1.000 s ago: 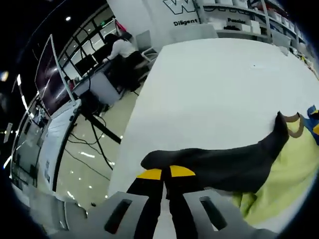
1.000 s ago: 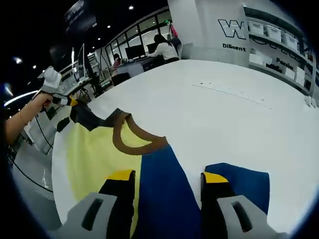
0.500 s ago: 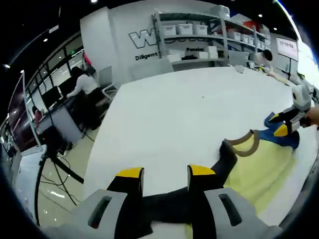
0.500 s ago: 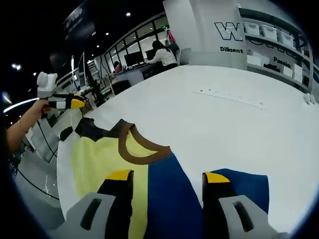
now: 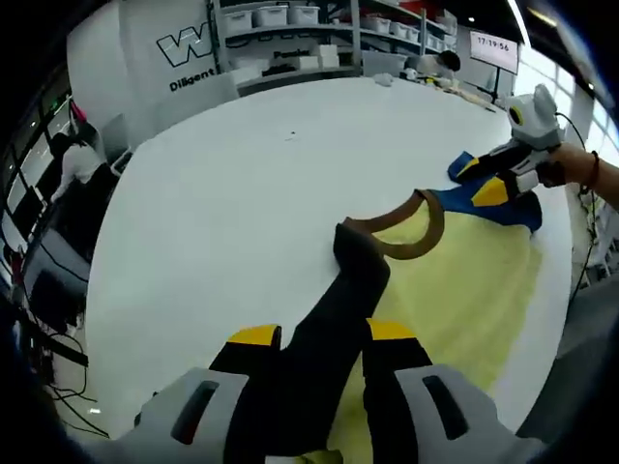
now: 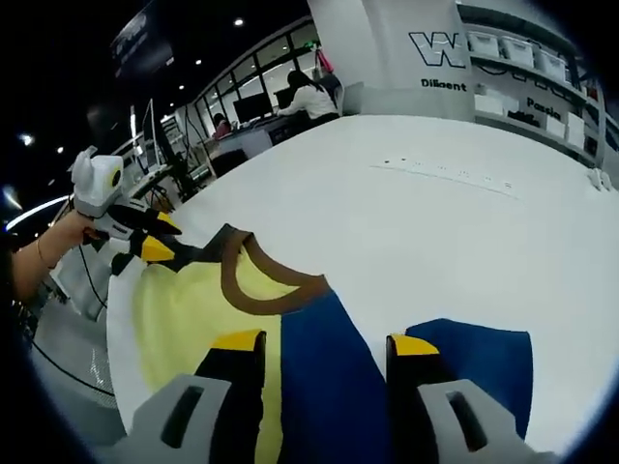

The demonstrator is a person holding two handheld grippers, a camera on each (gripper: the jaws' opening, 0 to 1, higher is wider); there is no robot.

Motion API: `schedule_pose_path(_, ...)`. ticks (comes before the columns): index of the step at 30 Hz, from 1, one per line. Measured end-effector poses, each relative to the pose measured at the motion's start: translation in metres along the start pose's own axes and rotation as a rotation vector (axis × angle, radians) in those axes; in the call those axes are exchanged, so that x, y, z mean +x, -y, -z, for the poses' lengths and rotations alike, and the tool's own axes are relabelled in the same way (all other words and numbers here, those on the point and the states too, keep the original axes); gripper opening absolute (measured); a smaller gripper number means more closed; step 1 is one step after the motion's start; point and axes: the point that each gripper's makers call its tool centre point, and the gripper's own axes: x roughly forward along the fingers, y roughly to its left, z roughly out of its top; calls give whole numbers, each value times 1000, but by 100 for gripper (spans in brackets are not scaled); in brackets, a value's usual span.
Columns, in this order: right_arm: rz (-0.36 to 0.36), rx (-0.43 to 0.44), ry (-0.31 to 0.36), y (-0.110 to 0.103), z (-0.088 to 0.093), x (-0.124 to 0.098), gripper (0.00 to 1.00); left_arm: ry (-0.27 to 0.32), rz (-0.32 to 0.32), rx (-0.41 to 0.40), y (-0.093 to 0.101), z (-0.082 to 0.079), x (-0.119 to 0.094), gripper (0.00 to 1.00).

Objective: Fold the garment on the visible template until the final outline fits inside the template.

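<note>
1. Yellow cloth makes up the body of the garment (image 5: 464, 290), which lies spread flat on the white table (image 5: 222, 203); I see a brown collar band (image 5: 406, 227), a dark sleeve (image 5: 329, 319) on my left side and a blue sleeve (image 6: 324, 377) on my right.
2. From the left gripper view, my left gripper (image 5: 314, 335) has its yellow-tipped jaws parted, with the dark sleeve running up between them from the near edge toward the collar. I cannot tell whether the jaws pinch the cloth or merely straddle it.
3. From the right gripper view, my right gripper (image 6: 319, 340) has its jaws standing wide, with blue fabric lying between and beyond them. Again, I cannot tell if the cloth is held.
4. Far right in the left gripper view, the right gripper sits at the blue sleeve, a hand (image 5: 571, 169) behind it.
5. Left in the right gripper view, the left gripper sits at the dark sleeve end.
6. Beyond the table I see shelving with bins (image 5: 290, 19), wall lettering (image 6: 440, 48) and seated people at desks (image 6: 305, 97).
</note>
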Motion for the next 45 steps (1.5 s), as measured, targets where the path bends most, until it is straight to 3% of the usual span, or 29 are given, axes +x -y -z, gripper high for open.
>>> schedule_pose_path(6, 28, -6, -25, 5, 8, 6, 44, -12, 12, 9, 3, 0, 16, 30)
schedule_pose_path(11, 53, -15, -18, 10, 6, 7, 36, -25, 29, -15, 6, 3, 24, 19)
schedule_pose_path(16, 96, -77, -55, 13, 12, 6, 19, -34, 15, 13, 6, 5, 26, 3)
schedule_pose_path(19, 104, -64, -63, 13, 14, 5, 1, -50, 12, 7, 2, 9, 26, 2)
schedule_pose_path(20, 110, -56, -66, 14, 14, 4, 0, -59, 10, 7, 1, 11, 26, 2)
schedule_pose_path(30, 120, -73, -49, 9, 5, -8, 0, -1, -38, 11, -9, -1, 5, 1)
schedule_pose_path(36, 137, -69, -19, 7, -11, -20, 0, 61, -103, -5, -25, -18, -15, 1)
schedule_pose_path(43, 157, -114, 14, 2, -33, -30, 0, 83, -112, -8, -27, -29, -28, 1)
schedule_pose_path(45, 167, -128, 27, 2, -42, -35, 0, 124, -137, 4, -31, -45, -38, 1)
